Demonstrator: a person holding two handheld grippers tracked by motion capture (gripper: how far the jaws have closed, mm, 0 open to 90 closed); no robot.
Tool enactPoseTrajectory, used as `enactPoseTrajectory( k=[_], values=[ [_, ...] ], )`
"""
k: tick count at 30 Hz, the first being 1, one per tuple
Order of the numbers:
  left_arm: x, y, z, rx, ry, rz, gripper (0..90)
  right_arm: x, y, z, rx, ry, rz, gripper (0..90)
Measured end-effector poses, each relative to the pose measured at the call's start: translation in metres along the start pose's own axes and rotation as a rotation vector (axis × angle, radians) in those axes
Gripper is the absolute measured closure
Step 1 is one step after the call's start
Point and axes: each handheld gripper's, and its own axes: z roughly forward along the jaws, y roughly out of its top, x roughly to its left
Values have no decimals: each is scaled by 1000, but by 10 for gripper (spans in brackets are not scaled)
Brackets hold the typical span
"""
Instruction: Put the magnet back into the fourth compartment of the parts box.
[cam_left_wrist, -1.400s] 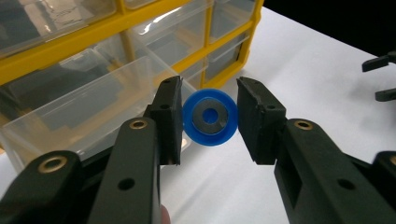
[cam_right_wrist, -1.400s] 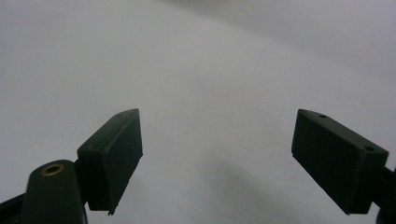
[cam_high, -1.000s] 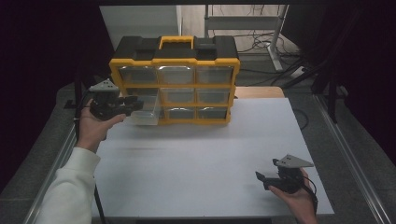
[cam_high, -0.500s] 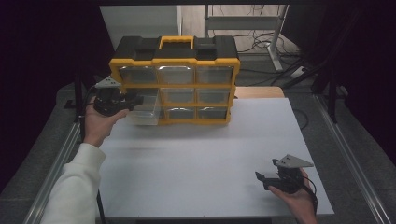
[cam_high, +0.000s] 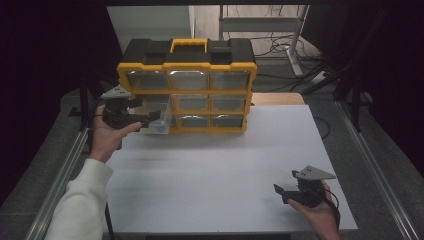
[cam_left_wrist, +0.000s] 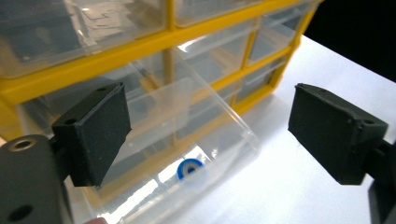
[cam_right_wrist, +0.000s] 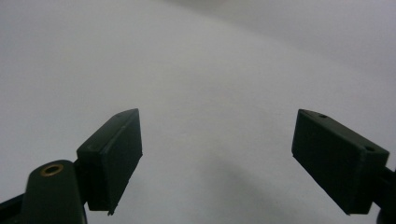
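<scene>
**Drawer pulled out, left claw just released: risks at the organizer**

Nearest the person, the right claw (cam_high: 281, 192) rests low over the bare white tabletop (cam_high: 215, 170), jaws spread wide with nothing between them, well apart from the work. Farther off, at the left edge of the tabletop, the left claw (cam_high: 150, 120) stands at the open clear drawer (cam_left_wrist: 201, 154); its jaws have just been opening and now stand wide, with the drawer's corner lying between and beyond them, untouched by the pads. The drawer juts from the bottom-left bay of the yellow parts organizer (cam_high: 187, 82), and a small blue-and-white ring (cam_left_wrist: 190, 170), perhaps a tape roll or washer, lies on its floor near the front wall.

Judged hazards: the drawer, pulled far out and unsupported by any grip, may tip or slide free if a jaw clips its rim. A reach for the ring with jaws this wide may catch on the thin side wall. A firm push to close may shift the light organizer backward, since the right claw does not brace it.
</scene>
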Motion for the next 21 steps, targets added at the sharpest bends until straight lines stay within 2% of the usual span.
enactPoseTrajectory(
  k=[2, 6, 10, 13, 17, 21],
  values=[
    [-5, -2, -2, 1, -7, 15, 117, 0, 0, 0, -1, -1, -2, 167],
    [-14, -6, -8, -7, 7, 42, 128, 0, 0, 0, 0, 0, -2, 167],
    [-21, -10, -13, -22, -37, 40, 145, 0, 0, 0, 2, -2, -2, 167],
    [-26, -13, -17, -32, -92, 39, 160, 1, 0, 0, 1, -2, -3, 167],
    [-34, -18, -20, -31, -145, 46, 181, 1, 0, 0, 1, -2, -3, 167],
    [-41, -22, -19, -25, -166, 59, 195, 1, 0, 0, 0, -2, -3, 167]
  ],
)
